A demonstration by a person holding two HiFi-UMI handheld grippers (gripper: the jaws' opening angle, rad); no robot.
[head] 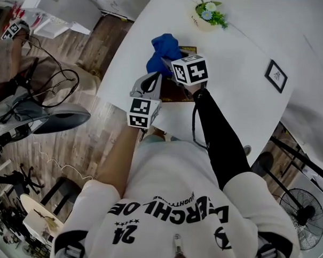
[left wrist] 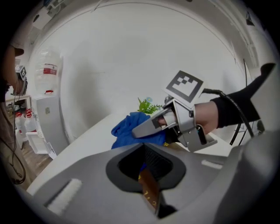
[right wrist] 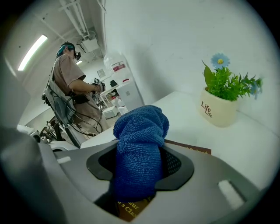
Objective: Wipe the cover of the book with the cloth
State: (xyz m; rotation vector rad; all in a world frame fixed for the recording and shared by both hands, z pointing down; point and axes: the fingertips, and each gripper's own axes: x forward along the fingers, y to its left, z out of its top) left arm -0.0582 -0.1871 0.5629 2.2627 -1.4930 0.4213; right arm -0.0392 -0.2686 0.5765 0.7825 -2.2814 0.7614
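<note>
Centrally, upper middle of frame: right gripper (head: 168, 64) clamped on the blue cloth (head: 161, 48), which is bunched over the brown book (head: 187, 49) on the white table (head: 243, 102). Left gripper (head: 153, 80) pinches the book's near edge (thin brown cover between its jaws). Flower pot (head: 209, 16) sits top right, well apart.

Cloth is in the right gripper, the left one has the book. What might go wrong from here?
The left gripper clamps only the thin edge of the book; a hard stroke may twist it loose.
The cloth is bunched in the right gripper, so its jaw tips may scrape the cover.
The flower pot stands beyond the book; a long stroke may knock it.
</note>
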